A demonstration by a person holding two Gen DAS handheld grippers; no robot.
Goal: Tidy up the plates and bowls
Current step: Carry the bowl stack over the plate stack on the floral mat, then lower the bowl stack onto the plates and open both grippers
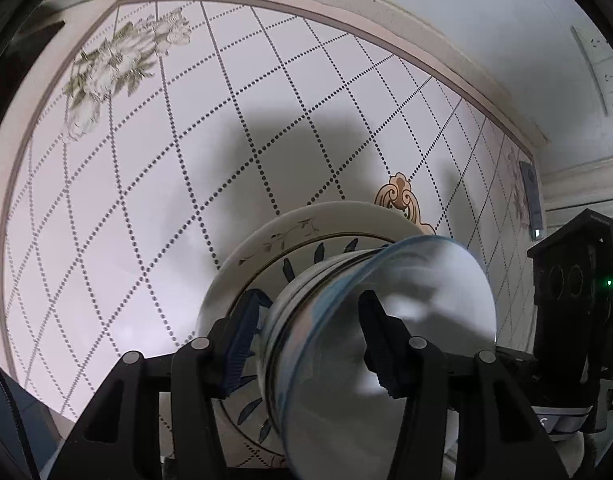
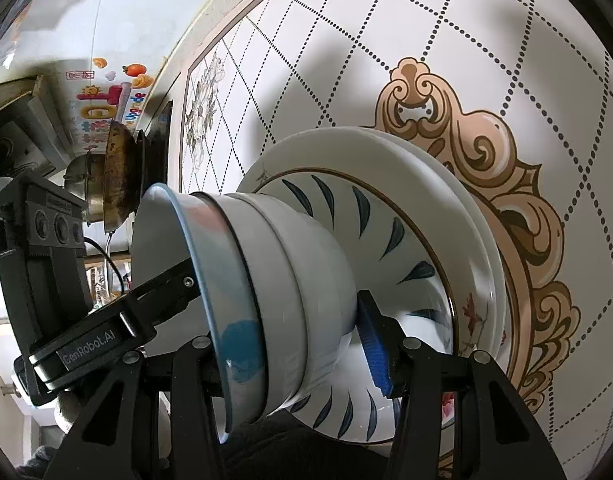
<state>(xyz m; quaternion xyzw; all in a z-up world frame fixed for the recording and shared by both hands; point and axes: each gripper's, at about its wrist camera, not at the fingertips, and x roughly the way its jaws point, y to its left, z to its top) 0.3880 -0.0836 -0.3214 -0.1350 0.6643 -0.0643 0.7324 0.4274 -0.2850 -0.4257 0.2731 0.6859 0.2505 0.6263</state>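
A nest of white bowls point(image 2: 282, 300) sits on a stack of plates point(image 2: 458, 216), the top plate with blue leaf marks point(image 2: 386, 224). The views are rolled sideways. My right gripper point(image 2: 286, 344) straddles the bowl nest: its right blue pad point(image 2: 376, 344) is at the bowls' base, its left finger hidden behind the rims. My left gripper point(image 1: 310, 336) straddles the blue-rimmed top bowl point(image 1: 386, 340), its left finger point(image 1: 242, 340) outside the wall and its right finger point(image 1: 380, 344) inside. Its body shows in the right wrist view point(image 2: 106, 320).
The plates rest on a white tablecloth point(image 1: 186, 160) with dotted diamond lines, grey flowers and a tan ornament point(image 2: 486, 152). A browned pan point(image 2: 120, 176) and a metal pot point(image 2: 84, 188) stand beyond the table's edge. A white wall with a power strip point(image 1: 602, 68) lies behind.
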